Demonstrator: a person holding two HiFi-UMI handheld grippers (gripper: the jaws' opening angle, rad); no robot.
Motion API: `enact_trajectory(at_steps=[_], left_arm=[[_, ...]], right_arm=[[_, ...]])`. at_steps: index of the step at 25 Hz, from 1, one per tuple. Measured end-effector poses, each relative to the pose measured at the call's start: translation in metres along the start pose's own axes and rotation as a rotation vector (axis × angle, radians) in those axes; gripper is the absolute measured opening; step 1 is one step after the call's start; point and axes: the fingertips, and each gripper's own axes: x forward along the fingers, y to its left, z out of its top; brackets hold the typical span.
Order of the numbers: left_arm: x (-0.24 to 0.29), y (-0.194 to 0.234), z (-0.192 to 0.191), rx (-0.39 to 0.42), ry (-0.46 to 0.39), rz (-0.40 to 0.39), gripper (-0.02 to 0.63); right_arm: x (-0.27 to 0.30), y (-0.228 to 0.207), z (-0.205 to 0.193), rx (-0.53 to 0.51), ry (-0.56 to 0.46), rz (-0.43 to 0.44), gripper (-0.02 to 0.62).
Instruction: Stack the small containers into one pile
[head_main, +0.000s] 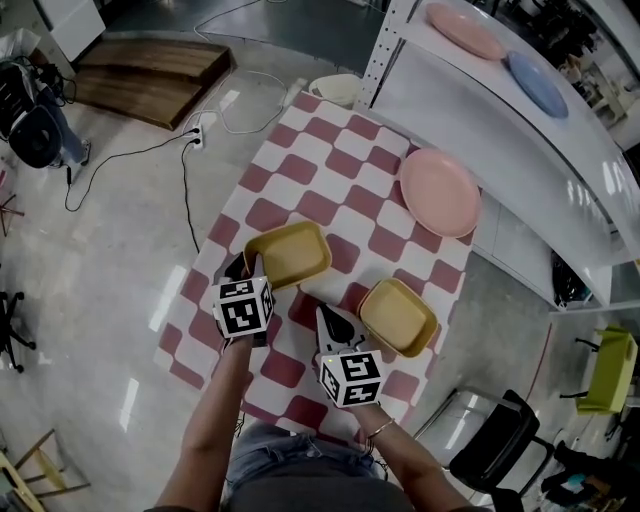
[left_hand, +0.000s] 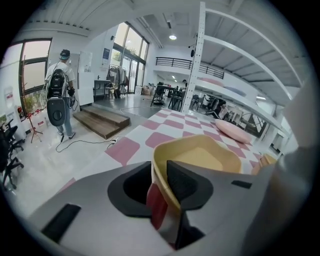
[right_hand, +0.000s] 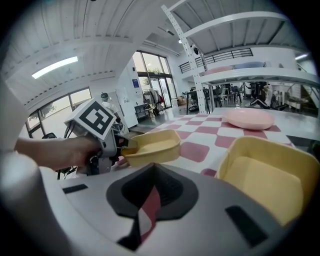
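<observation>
The checkered surface (head_main: 300, 170) carries a pink plate (head_main: 440, 192) at its far right and, nearer the person, the two shallow yellow containers of the task. The left container (head_main: 288, 253) sits toward the near left edge and the right container (head_main: 397, 317) lies well apart from it, near the right edge. The left gripper (head_main: 248, 268) has its fingers (left_hand: 187, 182) closed on the near rim of the left container, one inside the wall and one outside. From the right gripper view this container looks lifted a little off the cloth and roughly level. The right gripper (head_main: 328, 318) rests just beside the right container with its fingers (right_hand: 170, 192) drawn together on nothing, only the cloth showing past them. Both containers look like thin, light, fairly stiff plastic with smooth, slightly slippery walls and a rolled lip. A one-sided pinch on the rim should carry such a weight, though the tray may droop or swivel. The lip at the middle of a short side seems the surest hold, and the flared walls should let one nest inside the other.
</observation>
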Motion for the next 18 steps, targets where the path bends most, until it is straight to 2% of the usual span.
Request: enact_trajectory(at_steps=[8,18], left_arm=[[0.003,0.005,-0.002,-0.005,0.000,0.073,0.042],[0.004,0.009,0.001,-0.092,0.008,0.068,0.028]], right_arm=[[-0.001,0.003,-0.002,-0.001,0.002,0.000,0.011],[-0.010,0.002,0.008,-0.012,-0.022,-0.021,0.011]])
